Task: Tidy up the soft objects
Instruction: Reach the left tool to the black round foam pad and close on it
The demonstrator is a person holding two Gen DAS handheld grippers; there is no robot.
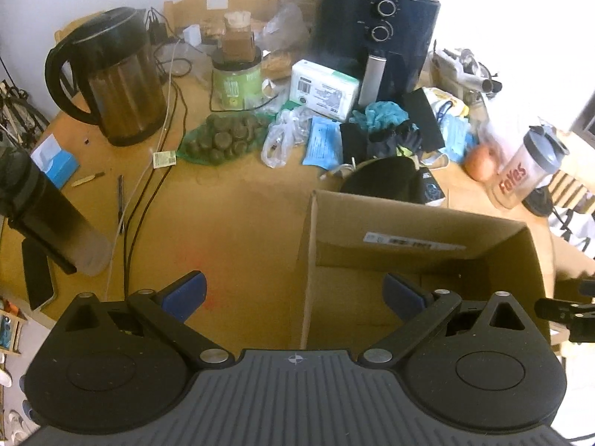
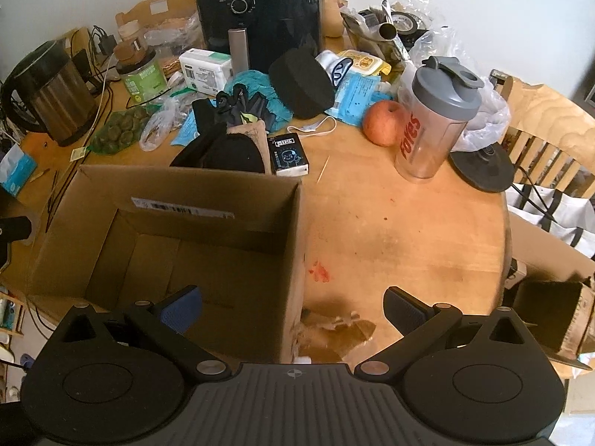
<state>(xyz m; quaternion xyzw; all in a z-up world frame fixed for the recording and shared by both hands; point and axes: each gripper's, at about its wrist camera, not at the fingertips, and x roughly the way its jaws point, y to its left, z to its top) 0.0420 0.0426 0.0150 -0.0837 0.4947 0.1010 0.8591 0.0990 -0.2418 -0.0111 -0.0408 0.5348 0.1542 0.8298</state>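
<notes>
An open cardboard box [image 1: 420, 238] stands on the wooden table; it also shows in the right wrist view [image 2: 186, 200], its inside bare. Behind it lie soft things: a black knit hat [image 2: 223, 154] [image 1: 383, 176], black gloves [image 2: 241, 106] [image 1: 394, 137], a teal cloth [image 2: 256, 81] [image 1: 383, 111] and a black round cap [image 2: 301, 83]. My left gripper [image 1: 293, 291] is open and empty, straddling the box's left wall. My right gripper [image 2: 293, 306] is open and empty, straddling the box's right wall.
A black air fryer [image 2: 267, 7], a kettle [image 1: 115, 78], a green jar [image 1: 236, 81], a net bag of round dark items [image 1: 223, 137], a shaker bottle [image 2: 435, 119], an apple [image 2: 383, 122], tissue packs [image 2: 357, 93] and cables [image 1: 148, 193] crowd the table. A chair [image 2: 550, 141] stands at right.
</notes>
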